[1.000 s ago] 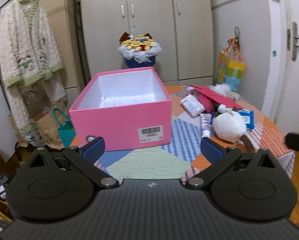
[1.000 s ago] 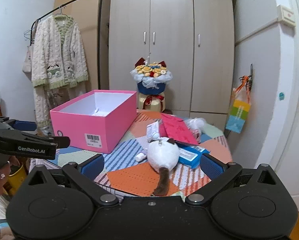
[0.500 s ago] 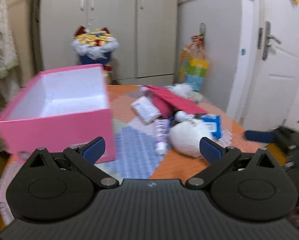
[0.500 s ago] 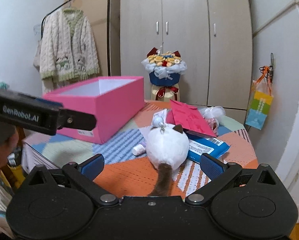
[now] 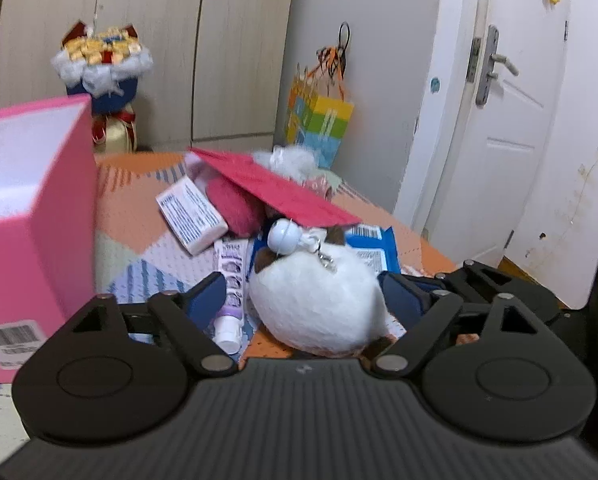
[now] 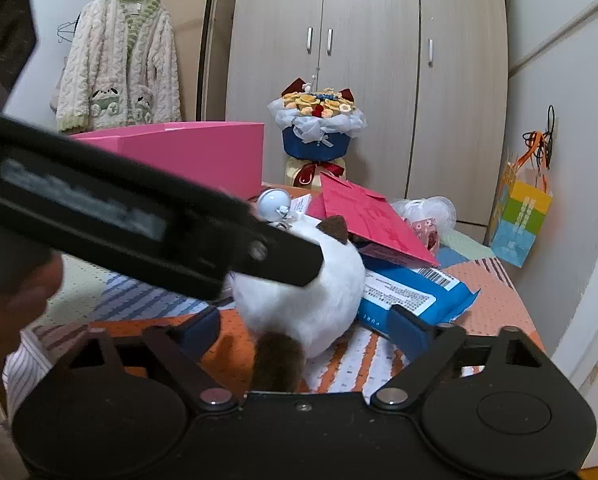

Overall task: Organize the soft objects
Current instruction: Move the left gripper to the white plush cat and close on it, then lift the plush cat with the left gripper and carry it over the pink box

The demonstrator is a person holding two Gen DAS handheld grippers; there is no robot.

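Observation:
A white plush cat (image 5: 315, 300) with brown ears and tail lies on the patchwork table cover, a small white bell at its head. My left gripper (image 5: 305, 300) straddles it from one side. Its jaws are closing and the plush sits between them, with a gap at the left pad. My right gripper (image 6: 305, 328) straddles the same plush cat (image 6: 311, 296) from the tail end. Those jaws are closing too, and the pads are not pressing. The left gripper's body crosses the right wrist view and hides the plush's left side. An open pink box (image 5: 31, 216) stands at the left.
Behind the plush lie a red fuzzy cushion (image 5: 235, 208), a red envelope (image 5: 275, 192), a white packet (image 5: 191, 212), a tube (image 5: 231, 280) and a blue wipes pack (image 6: 411, 292). A white fluffy item (image 5: 291, 160) sits further back. A bouquet (image 6: 319, 120) and gift bag (image 6: 519, 216) stand beyond the table.
Both grippers have dropped and closed in on the white plush cat, which now sits between each pair of jaws. The left view swung right, away from the pink box. Both jaws have narrowed.

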